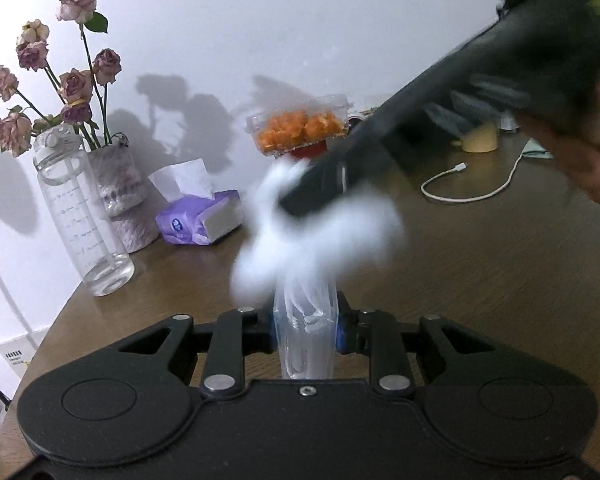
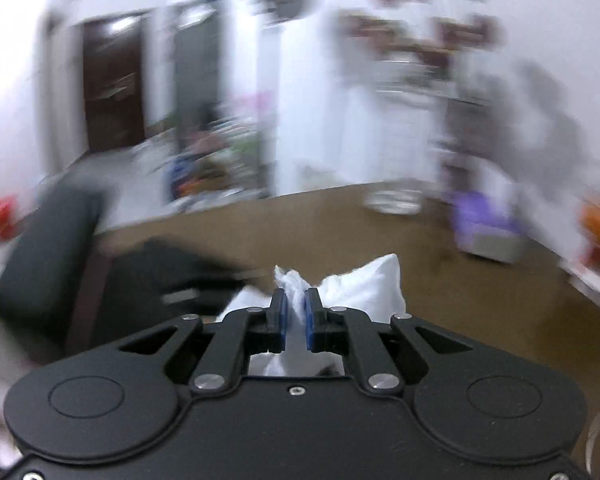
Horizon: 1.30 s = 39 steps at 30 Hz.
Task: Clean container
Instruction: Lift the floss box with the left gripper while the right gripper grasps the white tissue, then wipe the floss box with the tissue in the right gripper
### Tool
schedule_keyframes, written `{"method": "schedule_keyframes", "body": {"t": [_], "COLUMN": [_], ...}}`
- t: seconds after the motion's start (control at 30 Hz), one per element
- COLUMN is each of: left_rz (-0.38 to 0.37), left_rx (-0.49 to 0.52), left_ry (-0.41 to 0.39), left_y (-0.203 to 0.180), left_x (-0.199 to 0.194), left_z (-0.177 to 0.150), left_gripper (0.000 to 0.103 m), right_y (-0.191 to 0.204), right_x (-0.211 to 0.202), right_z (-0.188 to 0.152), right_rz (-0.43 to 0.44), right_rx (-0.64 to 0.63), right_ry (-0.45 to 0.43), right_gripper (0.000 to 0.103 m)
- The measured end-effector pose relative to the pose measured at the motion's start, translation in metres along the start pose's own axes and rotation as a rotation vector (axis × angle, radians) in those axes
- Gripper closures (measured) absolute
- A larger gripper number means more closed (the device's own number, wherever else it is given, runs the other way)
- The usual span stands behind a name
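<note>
My left gripper [image 1: 305, 326] is shut on a slim clear container [image 1: 305, 336] that stands upright between its blue pads. White tissue [image 1: 320, 236] is stuffed into the container and bulges out of its top, blurred by motion. My right gripper [image 2: 296, 314] is shut on that white tissue [image 2: 360, 286]; in the left wrist view it [image 1: 316, 192] comes down from the upper right onto the tissue above the container. The right wrist view is heavily blurred.
On the brown table [image 1: 480, 280] stand a large clear water bottle [image 1: 82, 216], a vase of dried roses [image 1: 120, 188], a purple tissue pack [image 1: 198, 216], a clear box of orange food [image 1: 300, 126], a white cable [image 1: 472, 184] and a yellow cup [image 1: 480, 140].
</note>
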<state>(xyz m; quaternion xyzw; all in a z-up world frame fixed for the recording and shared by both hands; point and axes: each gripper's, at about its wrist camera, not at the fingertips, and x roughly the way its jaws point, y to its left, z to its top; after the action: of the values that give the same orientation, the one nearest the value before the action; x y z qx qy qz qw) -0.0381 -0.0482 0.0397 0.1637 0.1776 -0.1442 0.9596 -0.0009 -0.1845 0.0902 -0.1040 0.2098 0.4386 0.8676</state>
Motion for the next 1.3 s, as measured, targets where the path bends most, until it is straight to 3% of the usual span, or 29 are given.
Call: {"method": "schedule_keyframes", "body": {"t": [0.1,0.3,0.37,0.43,0.57,0.7,0.9,1.03,1.13,1.17,1.2,1.23,1.27,1.3], "left_rz": [-0.020,-0.149,-0.177,-0.200,-0.210,-0.208,-0.227,-0.221,-0.210,-0.213,-0.216,-0.217,-0.217,-0.217], "left_rx": [-0.030,-0.203,-0.281,-0.381,-0.600,-0.739,-0.836,-0.847,-0.859,-0.874,-0.889,-0.901,-0.913,-0.923], "left_ry": [-0.002,-0.001,0.004,0.007,0.022,0.053,0.072,0.069,0.090,0.101,0.112,0.122,0.127,0.132], "left_y": [0.004,0.026,0.038,0.053,0.078,0.090,0.093,0.104,0.109,0.110,0.111,0.112,0.113,0.113], "left_x": [-0.001,-0.002,-0.003,-0.003,0.006,0.017,0.022,0.015,0.016,0.017,0.019,0.020,0.021,0.021], "left_z": [0.002,0.005,0.003,0.002,-0.001,0.000,-0.001,-0.003,-0.005,-0.007,-0.009,-0.010,-0.011,-0.011], "left_gripper": [0.078,0.078,0.078,0.078,0.078,0.078,0.078,0.078,0.078,0.078,0.078,0.078,0.078,0.078], "right_y": [-0.021,0.006,-0.024,-0.040,-0.011,0.014,0.030,0.019,0.005,0.005,0.007,0.008,0.010,0.010], "right_x": [-0.012,-0.025,-0.032,-0.035,-0.034,-0.028,-0.021,-0.010,-0.005,-0.008,-0.014,-0.019,-0.024,-0.025], "right_z": [-0.001,-0.012,-0.021,-0.036,-0.061,-0.067,-0.058,-0.080,-0.094,-0.094,-0.093,-0.092,-0.090,-0.087], "right_rz": [-0.076,0.025,-0.079,-0.125,-0.027,0.057,0.058,-0.057,-0.116,-0.120,-0.121,-0.125,-0.138,-0.156], "right_rx": [0.093,0.003,0.154,0.224,0.220,0.251,0.273,0.249,0.271,0.276,0.263,0.237,0.213,0.194], "right_ry": [-0.039,-0.060,-0.094,-0.095,-0.079,-0.111,-0.190,-0.082,0.025,0.031,0.029,0.023,0.014,0.016], "right_gripper": [0.094,0.094,0.094,0.094,0.094,0.094,0.094,0.094,0.087,0.079,0.072,0.052,0.039,0.036]}}
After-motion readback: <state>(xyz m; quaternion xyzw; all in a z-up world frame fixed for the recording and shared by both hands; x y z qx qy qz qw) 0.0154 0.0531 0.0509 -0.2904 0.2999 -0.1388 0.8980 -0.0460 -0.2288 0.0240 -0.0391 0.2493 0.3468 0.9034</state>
